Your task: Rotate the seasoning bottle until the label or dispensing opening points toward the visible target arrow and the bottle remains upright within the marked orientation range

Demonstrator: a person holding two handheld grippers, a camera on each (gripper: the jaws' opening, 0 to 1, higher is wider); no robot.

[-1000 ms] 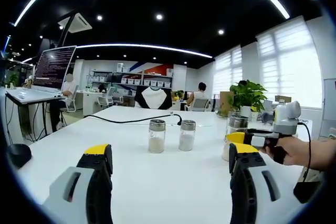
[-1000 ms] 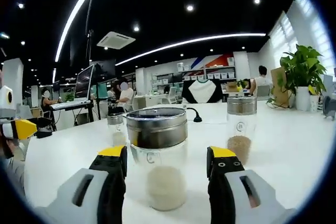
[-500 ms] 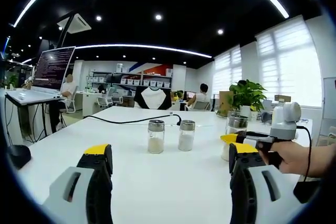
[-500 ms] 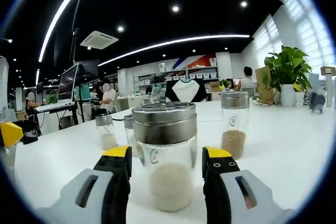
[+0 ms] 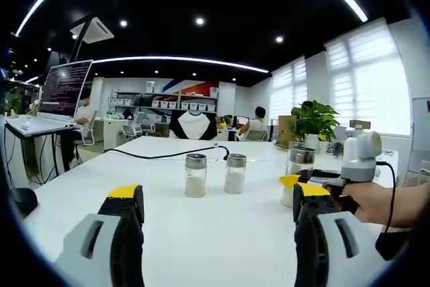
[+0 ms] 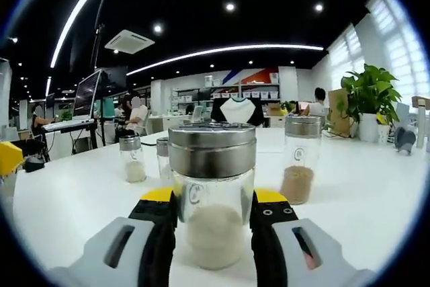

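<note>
Between your right gripper's [image 6: 213, 201] yellow-tipped jaws stands the seasoning bottle [image 6: 212, 193], upright on the white table [image 6: 363, 193]. Both jaws sit against its glass sides, clamped on it. The bottle is clear glass with a metal lid and pale granules in the lower part; a small round mark shows on the glass facing the camera. No arrow or marked range can be made out on the tabletop.

Just right of it and further back is a second glass jar [image 6: 300, 159] with a metal lid and brownish contents. To the left, further back, two small shakers [image 6: 131, 159] stand close together. A yellow tip of your left gripper shows at the far left edge.

In the left gripper view, your left gripper [image 5: 218, 199] has its jaws spread wide apart, nothing between them, low over the table [image 5: 201, 233]. Ahead stand the two small shakers [image 5: 195, 175] side by side, not touching, each with white contents. At the right your hand [image 5: 376, 199] holds the right gripper [image 5: 295, 181], its yellow tip at a lidded jar [image 5: 299, 166] partly hidden behind it. A black cable [image 5: 168, 154] lies across the table behind the shakers.

Background: a potted plant [image 5: 314, 122], a monitor [image 5: 64, 89] on the left, seated people, shelving, bright windows.
</note>
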